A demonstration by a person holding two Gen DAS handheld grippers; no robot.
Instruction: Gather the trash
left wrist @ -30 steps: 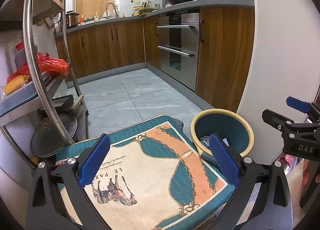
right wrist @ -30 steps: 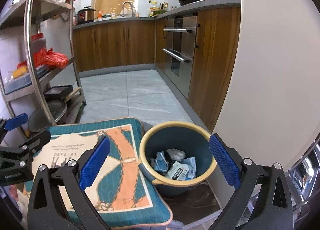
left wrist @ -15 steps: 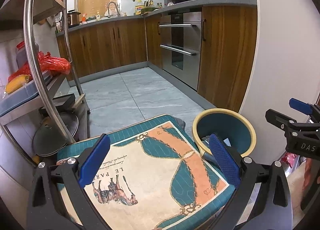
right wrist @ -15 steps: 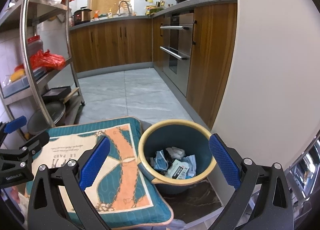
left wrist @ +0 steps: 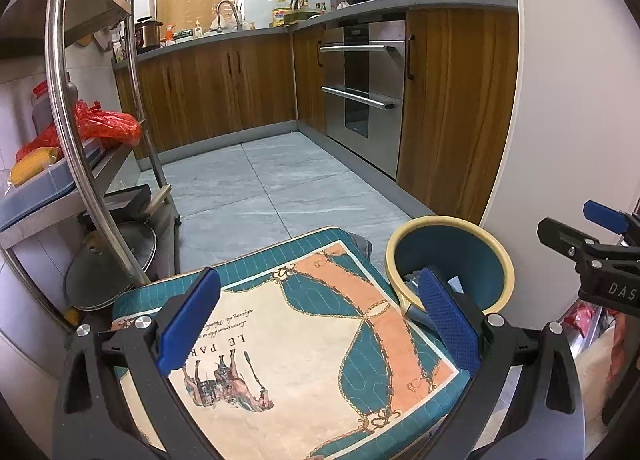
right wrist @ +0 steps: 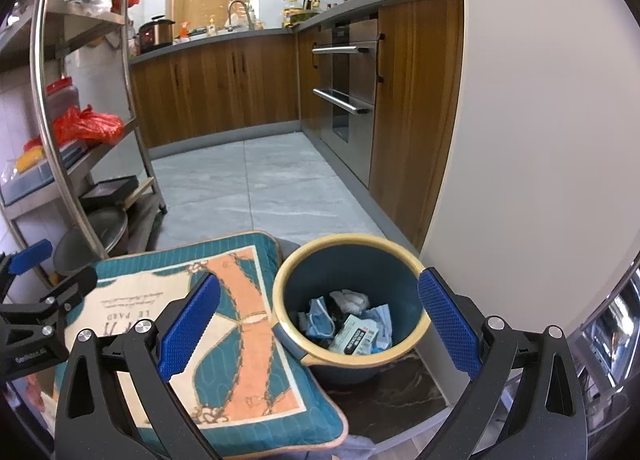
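The trash bin [right wrist: 352,300] — a round teal bucket with a cream rim — stands on the floor just beside a teal-and-orange cushion [right wrist: 240,316], holding crumpled paper, a blue face mask and a printed packet. Both the left gripper [left wrist: 320,320] and right gripper [right wrist: 320,320] are spread wide, empty.

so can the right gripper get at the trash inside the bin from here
Probably yes: the right gripper is open and empty, the bin has no lid, and the trash lies exposed below. The cushion sits beside it, not over it.
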